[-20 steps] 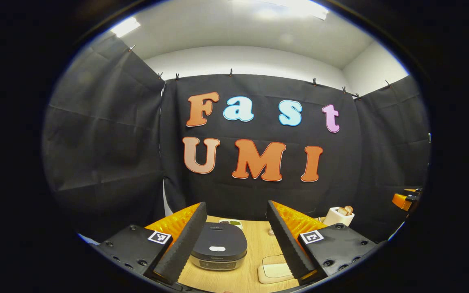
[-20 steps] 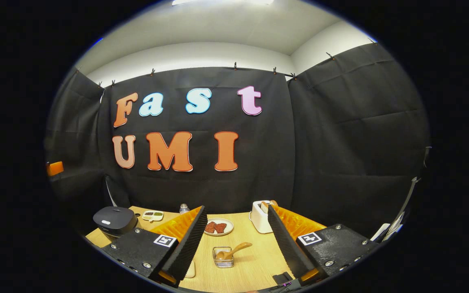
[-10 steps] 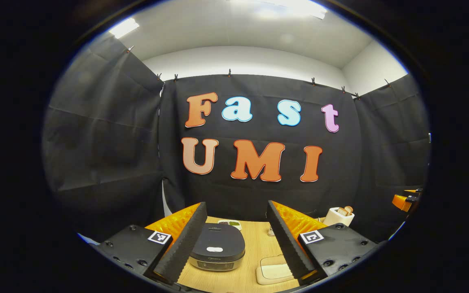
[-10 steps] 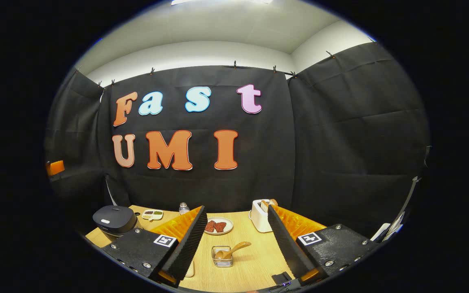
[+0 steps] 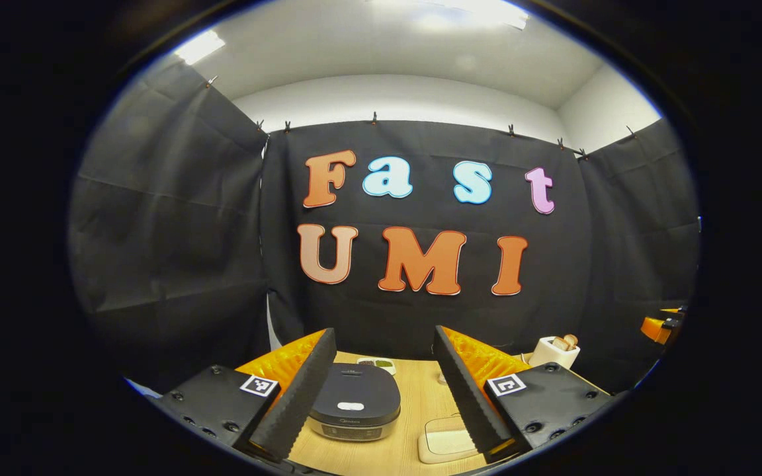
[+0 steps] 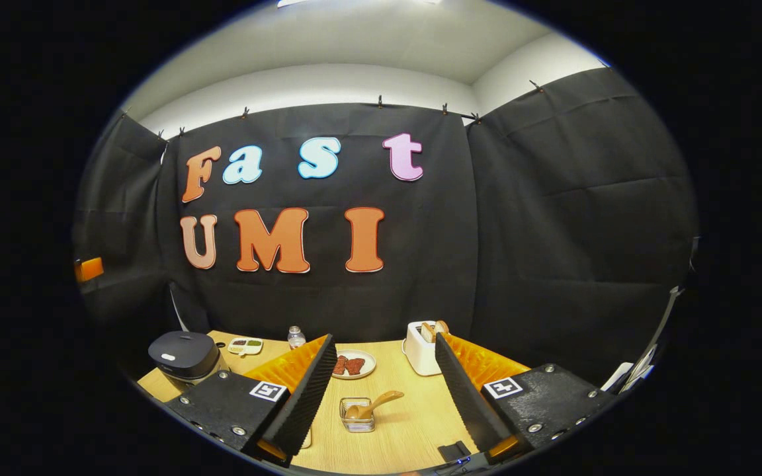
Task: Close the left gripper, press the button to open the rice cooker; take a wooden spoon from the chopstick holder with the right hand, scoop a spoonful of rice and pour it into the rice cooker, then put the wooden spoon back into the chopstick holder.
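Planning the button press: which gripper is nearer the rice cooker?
Left. The left gripper has the rice cooker between its open fingers; from the right gripper it sits far left.

The rice cooker [image 5: 354, 400] is dark charcoal with a small white button [image 5: 350, 406] on its lid and a silvery band around the front. The tabletop [image 6: 407, 423] is pale wood with fine grain. The wooden spoon [image 6: 373, 405] is honey brown, lying in a clear, silver-rimmed chopstick holder [image 6: 356, 416]. The toaster [image 6: 421, 348] is cream white with tan bread. A white plate [image 6: 353, 364] carries dark red slices. A cream board [image 5: 444, 437] lies near the front edge
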`<state>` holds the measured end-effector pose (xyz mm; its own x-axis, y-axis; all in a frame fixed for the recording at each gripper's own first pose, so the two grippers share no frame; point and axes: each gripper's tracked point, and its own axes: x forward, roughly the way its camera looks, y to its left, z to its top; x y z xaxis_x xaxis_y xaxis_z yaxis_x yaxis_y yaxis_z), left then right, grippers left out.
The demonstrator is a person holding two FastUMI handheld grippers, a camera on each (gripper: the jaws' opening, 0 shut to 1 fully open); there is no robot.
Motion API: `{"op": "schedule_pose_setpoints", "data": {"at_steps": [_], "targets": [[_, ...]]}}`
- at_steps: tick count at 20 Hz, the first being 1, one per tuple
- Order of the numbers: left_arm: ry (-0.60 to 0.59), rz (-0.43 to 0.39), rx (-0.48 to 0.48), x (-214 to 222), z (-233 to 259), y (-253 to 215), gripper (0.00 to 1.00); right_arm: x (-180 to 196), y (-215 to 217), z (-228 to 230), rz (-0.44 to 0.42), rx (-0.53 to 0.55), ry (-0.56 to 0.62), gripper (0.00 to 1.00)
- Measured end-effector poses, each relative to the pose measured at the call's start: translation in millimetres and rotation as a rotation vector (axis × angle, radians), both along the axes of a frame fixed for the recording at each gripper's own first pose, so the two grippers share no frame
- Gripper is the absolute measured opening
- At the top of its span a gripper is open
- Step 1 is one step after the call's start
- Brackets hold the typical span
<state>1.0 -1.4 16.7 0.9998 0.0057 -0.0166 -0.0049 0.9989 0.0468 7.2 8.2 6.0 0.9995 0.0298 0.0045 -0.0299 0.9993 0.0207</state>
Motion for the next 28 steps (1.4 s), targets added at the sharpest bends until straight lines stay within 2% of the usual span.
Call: {"op": "schedule_pose_setpoints", "data": {"at_steps": [7, 9, 10, 16, 19, 23, 27, 28], "targets": [[-0.016, 0.001, 0.024, -1, 6, -1, 0.51, 5, -2, -2, 0.000, 0.001, 0.001, 0.93], [0.005, 0.033, 0.046, 2, 3, 10, 0.20, 7, -1, -3, 0.002, 0.002, 0.004, 0.93], [0.023, 0.017, 0.039, 4, -8, 6, 0.05, 8, -1, -4, 0.002, 0.001, 0.005, 0.93], [0.080, -0.005, 0.035, 26, -31, 16, 0.04, 13, 0, -11, 0.002, 0.006, 0.020, 0.93], [0.111, -0.006, 0.059, 56, -67, 29, 0.04, 15, 4, -16, 0.005, 0.016, 0.031, 0.93], [0.197, 0.002, 0.008, 92, -125, 47, 0.04, 16, 7, -18, 0.006, 0.012, 0.043, 0.93], [0.261, 0.013, 0.021, 119, -179, 59, 0.04, 16, 5, -22, -0.005, 0.011, 0.057, 0.93], [0.284, 0.012, 0.022, 127, -192, 59, 0.01, 16, 4, -23, -0.010, 0.009, 0.062, 0.93]]}}
